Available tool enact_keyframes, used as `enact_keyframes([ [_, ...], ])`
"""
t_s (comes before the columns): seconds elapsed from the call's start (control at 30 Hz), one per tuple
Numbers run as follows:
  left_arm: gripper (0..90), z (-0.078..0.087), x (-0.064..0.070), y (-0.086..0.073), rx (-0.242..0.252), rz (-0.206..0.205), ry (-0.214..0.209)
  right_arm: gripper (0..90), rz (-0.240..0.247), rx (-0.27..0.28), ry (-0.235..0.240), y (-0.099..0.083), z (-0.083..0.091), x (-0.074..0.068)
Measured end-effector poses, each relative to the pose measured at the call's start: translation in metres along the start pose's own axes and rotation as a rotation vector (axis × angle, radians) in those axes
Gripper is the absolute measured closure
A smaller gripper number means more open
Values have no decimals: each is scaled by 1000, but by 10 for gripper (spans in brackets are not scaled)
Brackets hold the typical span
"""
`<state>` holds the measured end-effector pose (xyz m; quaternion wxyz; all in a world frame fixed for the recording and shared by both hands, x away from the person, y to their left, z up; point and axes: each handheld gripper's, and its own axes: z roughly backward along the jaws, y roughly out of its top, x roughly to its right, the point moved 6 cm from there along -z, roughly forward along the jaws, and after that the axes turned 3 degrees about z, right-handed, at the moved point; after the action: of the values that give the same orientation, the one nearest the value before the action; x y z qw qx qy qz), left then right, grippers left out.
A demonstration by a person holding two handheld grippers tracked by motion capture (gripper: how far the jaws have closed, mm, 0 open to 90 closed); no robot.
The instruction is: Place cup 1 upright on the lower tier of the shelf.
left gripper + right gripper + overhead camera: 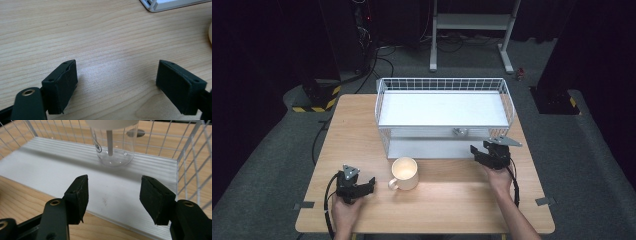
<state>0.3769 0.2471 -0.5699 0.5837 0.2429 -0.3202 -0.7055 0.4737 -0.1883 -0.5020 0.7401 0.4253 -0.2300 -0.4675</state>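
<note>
Both tongs stand spread and hold nothing, my right tongs at the wire rack's open front and my left tongs over bare wood.

My matte black pads are blocky and blunt. Ahead of the right pair a clear glass jar with a white lid and a white stem inside stands on the rack's ribbed white lower shelf, well inside, thin white wire mesh rising around it. The white wire rack sits at the tabletop's far edge. A smooth cream mug, handle toward its left, stands on the pale grained tabletop between my hands, just before the rack's front.
</note>
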Motion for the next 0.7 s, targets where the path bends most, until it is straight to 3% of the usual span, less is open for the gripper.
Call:
enact_keyframes([
  [0.7, 174, 0, 0, 0, 0, 0, 0, 391, -12, 50, 32, -10, 33, 10],
])
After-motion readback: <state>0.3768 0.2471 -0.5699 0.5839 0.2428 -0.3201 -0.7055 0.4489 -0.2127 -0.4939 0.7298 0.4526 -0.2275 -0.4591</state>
